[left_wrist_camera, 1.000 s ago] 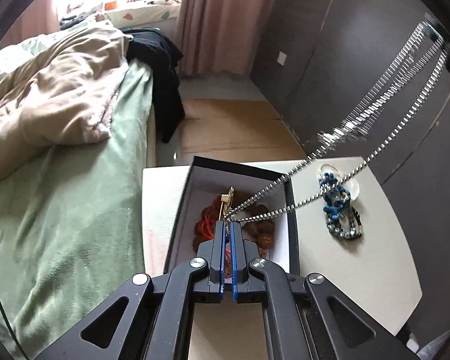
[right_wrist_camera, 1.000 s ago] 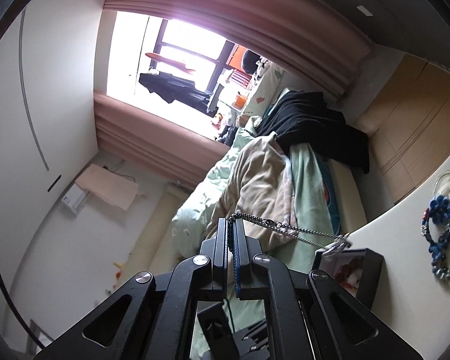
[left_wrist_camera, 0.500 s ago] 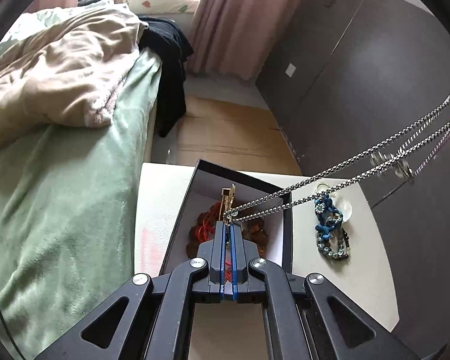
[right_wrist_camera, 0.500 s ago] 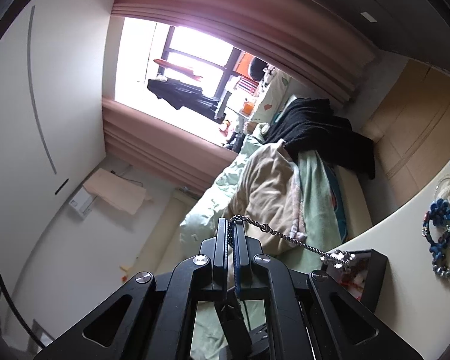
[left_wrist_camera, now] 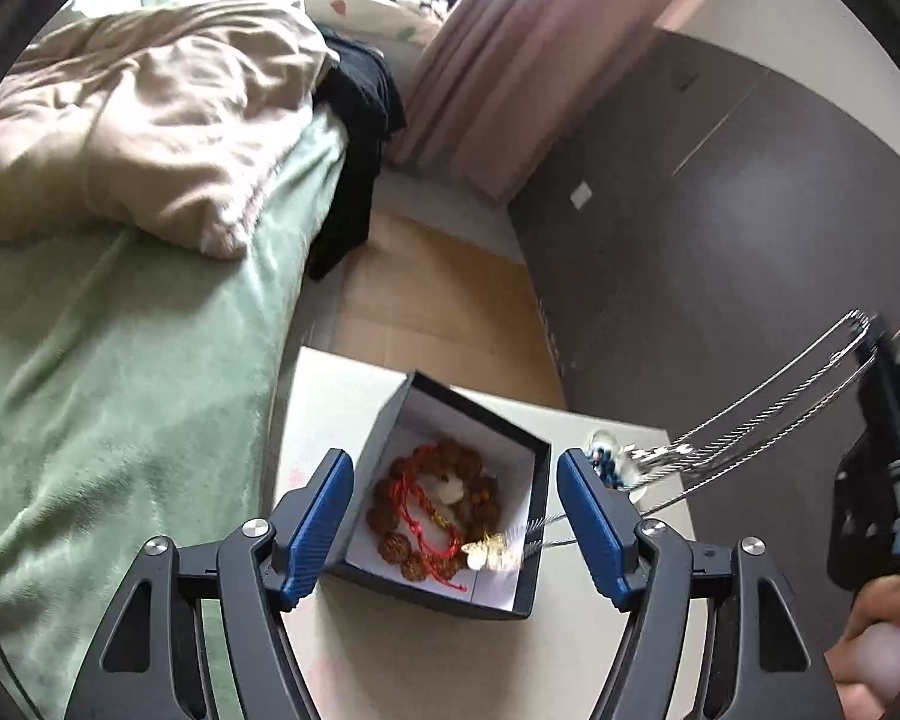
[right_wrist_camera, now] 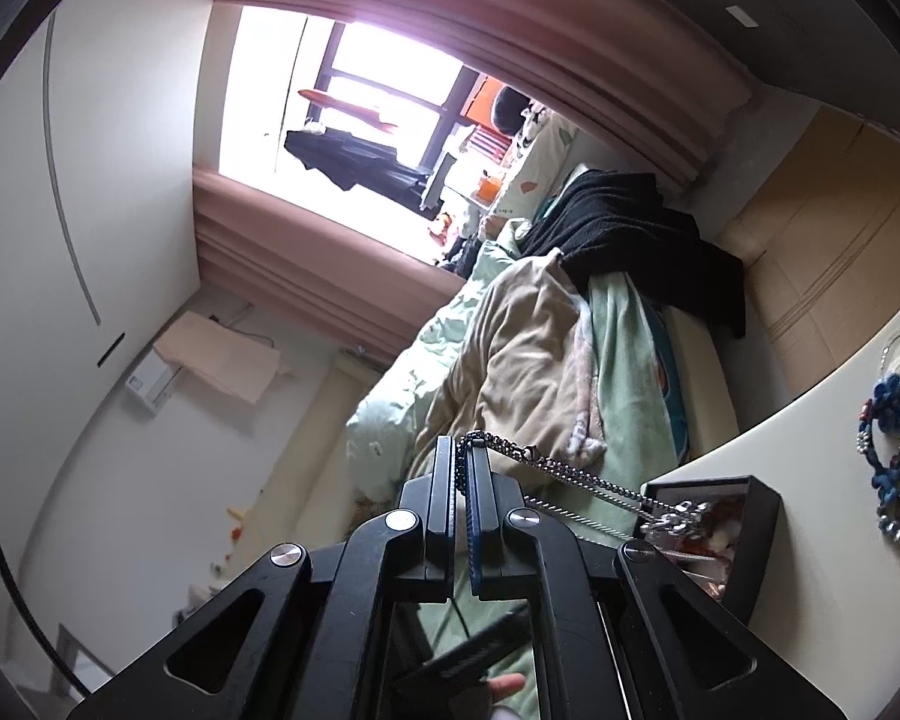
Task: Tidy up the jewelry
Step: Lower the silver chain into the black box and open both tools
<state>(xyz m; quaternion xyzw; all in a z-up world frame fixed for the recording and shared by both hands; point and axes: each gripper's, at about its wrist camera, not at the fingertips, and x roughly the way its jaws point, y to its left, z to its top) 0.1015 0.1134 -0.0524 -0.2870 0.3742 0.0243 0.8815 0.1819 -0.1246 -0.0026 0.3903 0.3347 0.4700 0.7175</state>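
Two grippers share one silver box-link chain necklace point(left_wrist_camera: 768, 414), and the way each stands explains where the chain hangs. The right gripper point(right_wrist_camera: 462, 462) is clamped shut on the chain's doubled upper end, holding it high at about three o'clock in the left wrist view so that the links run down in a slant toward the box rather than pile up on the table. The left gripper point(left_wrist_camera: 453, 516) has its jaws opening, wide on either side of the open black cardboard jewelry box with a white lining point(left_wrist_camera: 537, 540); nothing sits between its blue pads point(left_wrist_camera: 324, 510), so I judge it is letting the lower end go. That end, a pale gold pendant point(left_wrist_camera: 486, 552), lies inside the box at its five o'clock corner, touching the brown wooden bead bracelet with a red cord point(left_wrist_camera: 435, 504) already coiled there. Feeding the chain in pendant first probably keeps it from tangling. At the box's two o'clock, on the cream tabletop point(left_wrist_camera: 330, 396), a blue knotted cord bracelet with pale beads point(right_wrist_camera: 897, 450) waits outside the box.
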